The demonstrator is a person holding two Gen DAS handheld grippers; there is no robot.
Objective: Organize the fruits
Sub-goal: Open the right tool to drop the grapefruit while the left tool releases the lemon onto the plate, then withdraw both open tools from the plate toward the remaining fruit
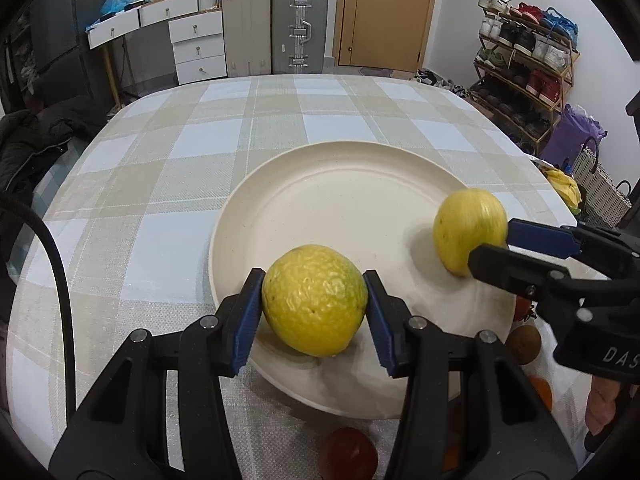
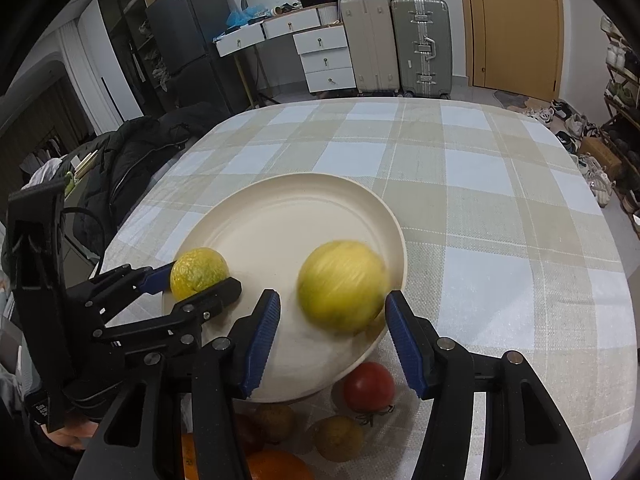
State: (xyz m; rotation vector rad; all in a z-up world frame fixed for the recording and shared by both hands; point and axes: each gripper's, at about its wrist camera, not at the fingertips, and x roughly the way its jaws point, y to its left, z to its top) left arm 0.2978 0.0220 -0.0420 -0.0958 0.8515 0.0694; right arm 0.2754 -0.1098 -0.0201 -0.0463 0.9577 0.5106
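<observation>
A cream plate [image 1: 340,184] [image 2: 280,216] lies on the checked tablecloth. My left gripper [image 1: 314,312] [image 2: 200,280] has its blue pads against both sides of a wrinkled yellow-green fruit [image 1: 314,300] [image 2: 198,272] resting on the plate's near rim. My right gripper [image 2: 332,320] [image 1: 490,240] is open; a second yellow fruit [image 2: 342,286] [image 1: 468,232], blurred by motion, sits on the plate between its fingers with a gap at the left pad.
Loose fruit lies on the cloth near the plate's front edge: a red tomato [image 2: 370,386] [image 1: 348,454], brownish round fruits [image 2: 338,438] [image 1: 524,344] and an orange [image 2: 276,466]. A black jacket [image 2: 132,160] hangs off the table's left side.
</observation>
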